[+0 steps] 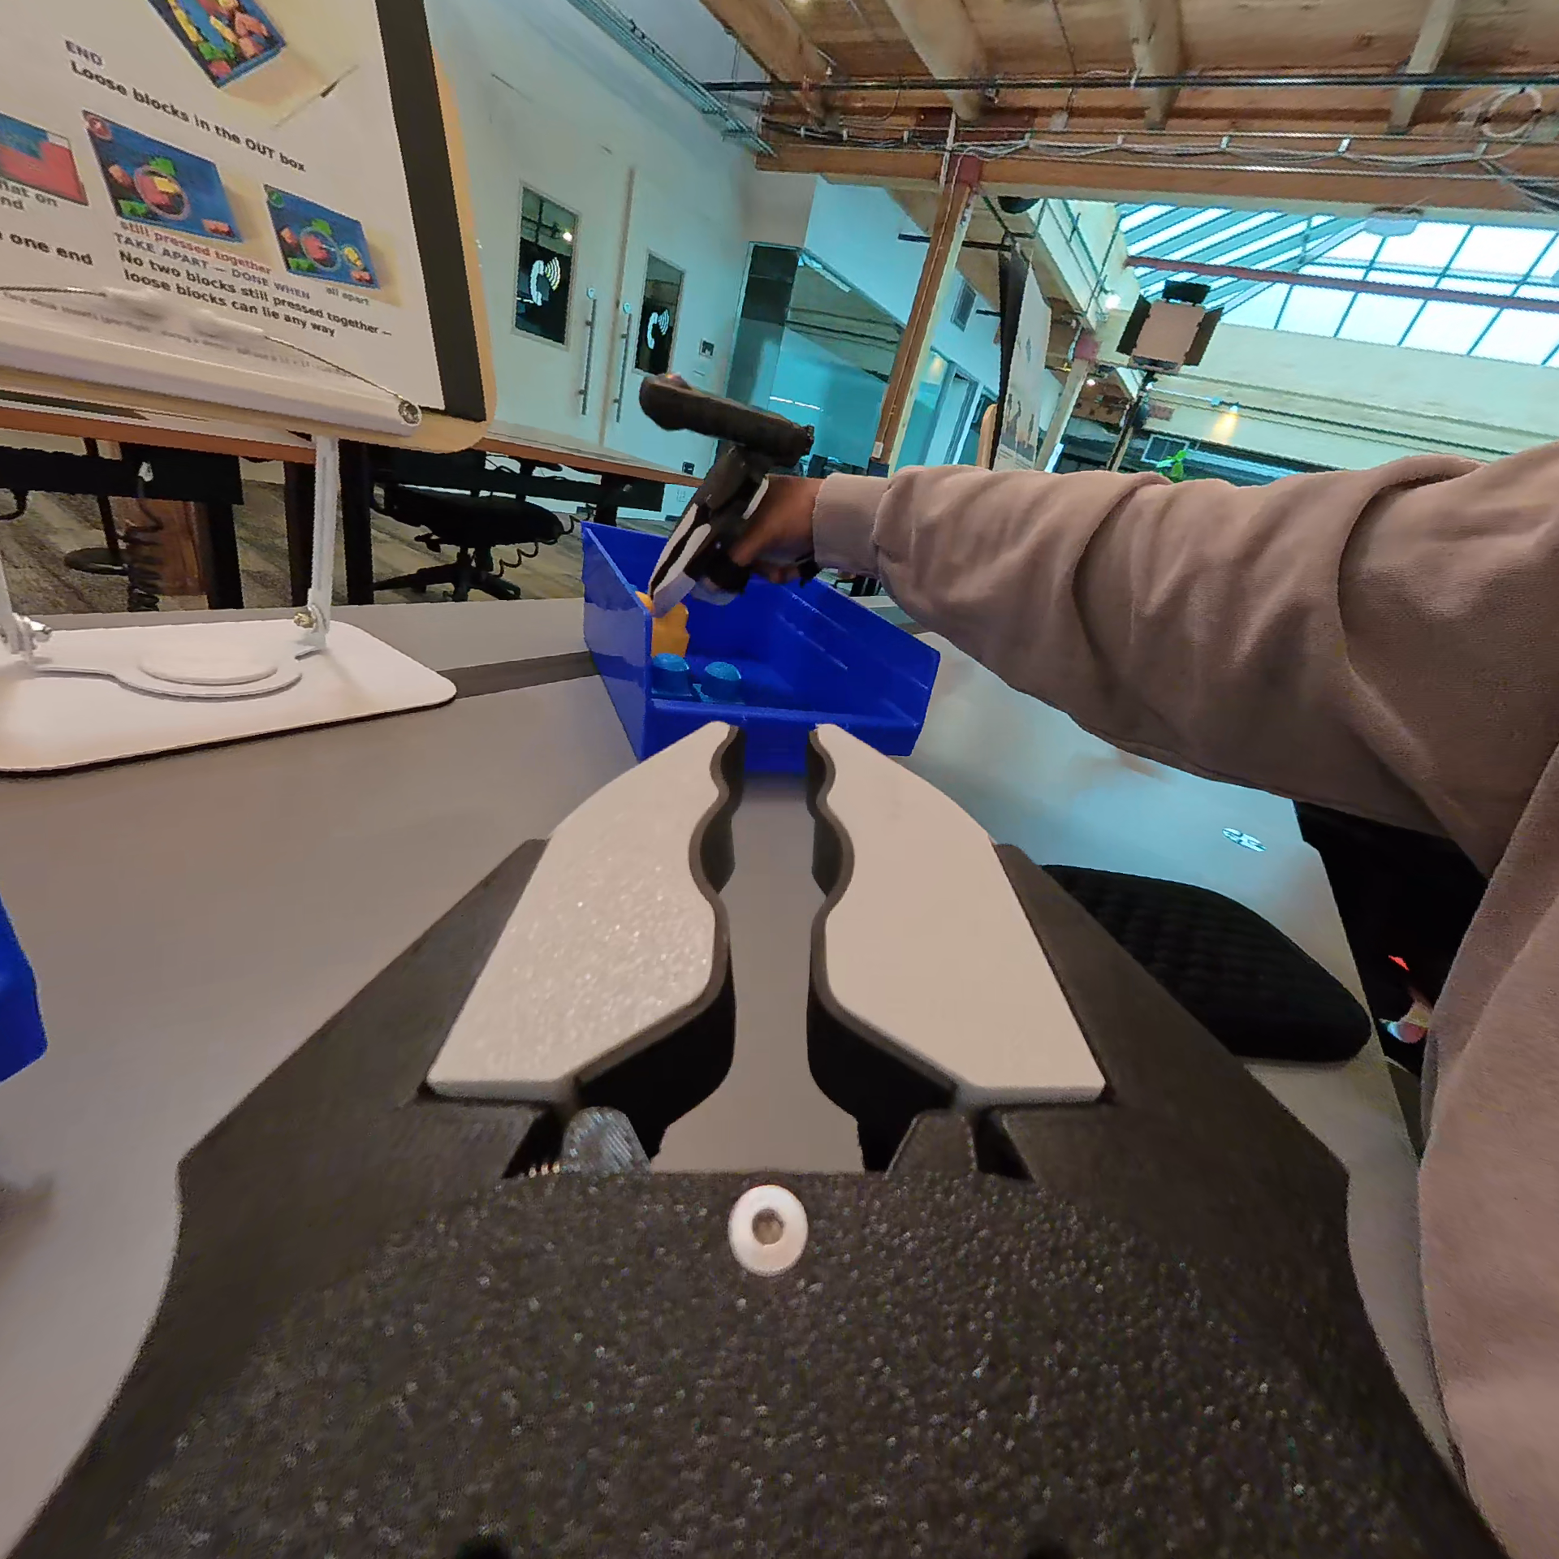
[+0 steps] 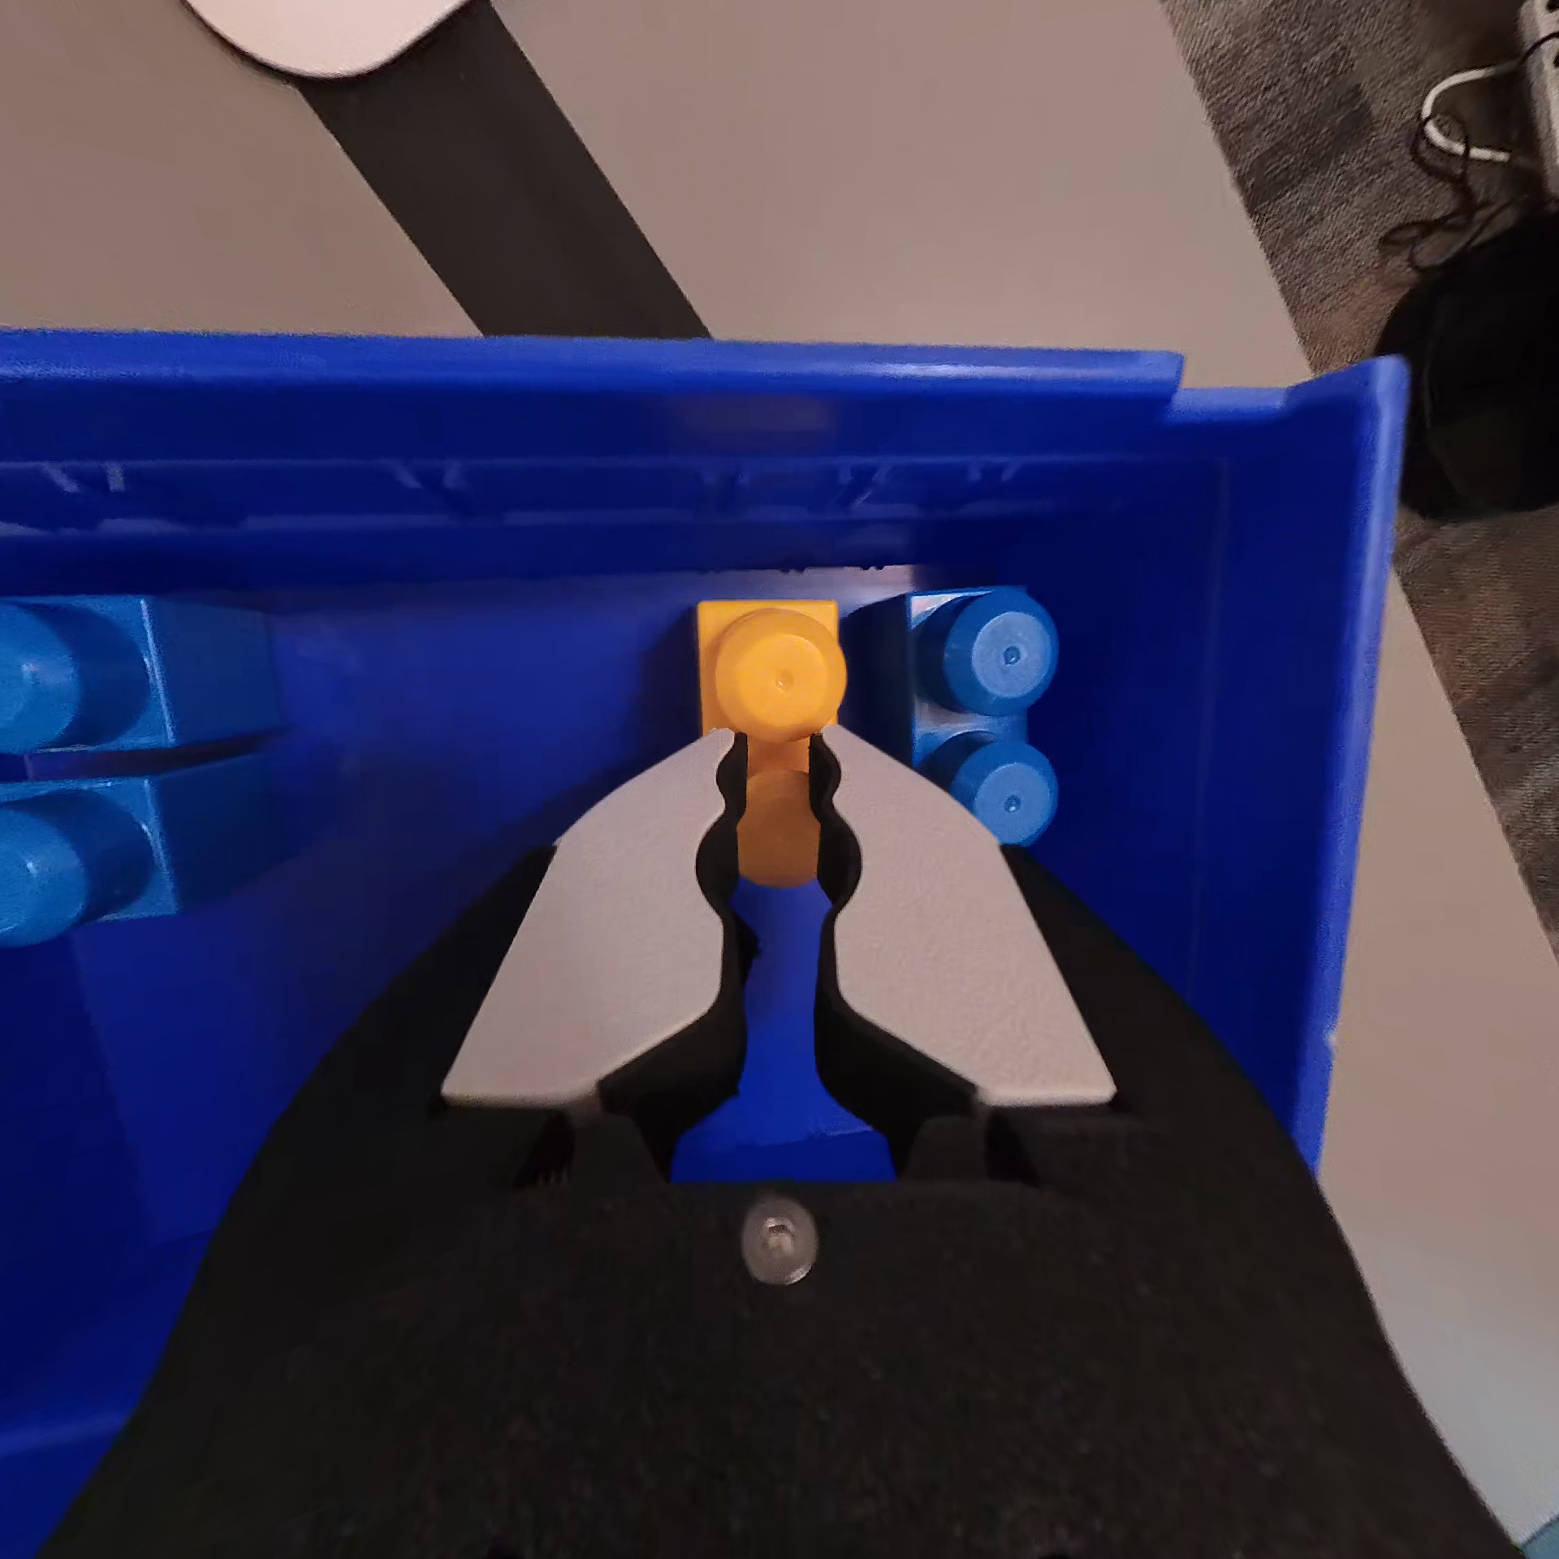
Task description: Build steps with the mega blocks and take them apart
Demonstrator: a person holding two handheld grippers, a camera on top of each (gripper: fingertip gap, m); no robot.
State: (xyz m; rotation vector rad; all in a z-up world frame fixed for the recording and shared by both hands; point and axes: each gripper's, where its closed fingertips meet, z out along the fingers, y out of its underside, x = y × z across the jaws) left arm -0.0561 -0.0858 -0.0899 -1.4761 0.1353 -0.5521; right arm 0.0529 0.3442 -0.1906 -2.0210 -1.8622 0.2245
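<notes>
Mega blocks of moulded plastic lie inside an open-topped blue plastic bin (image 2: 590, 405) that stands on the grey desk (image 1: 253, 886). Taking that bin as the landmark: one orange two-stud block (image 2: 772, 675) sits near its far wall, studs facing the right wrist camera, and a blue two-stud block (image 2: 983, 717) lies just beside it, closer to the bin's end wall. Two more blue blocks (image 2: 110, 759) lie at the opposite end of the bin, blurred at the picture's edge.

The right tool (image 2: 774, 742) reaches down into the bin and its grey-faced fingers pinch the orange block by the nearer stud, with the black wavy inner pads pressed against both sides of it. From the left wrist view the same tool (image 1: 671, 603) comes into the bin from above, held by a hand in a beige sleeve (image 1: 1139, 607), its tips on the orange block (image 1: 671, 633), with two blue studs (image 1: 696, 679) showing just below at the bin's (image 1: 793, 666) near wall.

The left tool (image 1: 769, 742) hovers over the desk on the near side of the bin, its fingers a little spread with only bare desk between them, holding nothing. Beyond the bin's left side stands a white stand (image 1: 211, 675) carrying an instruction sheet (image 1: 194, 211).
</notes>
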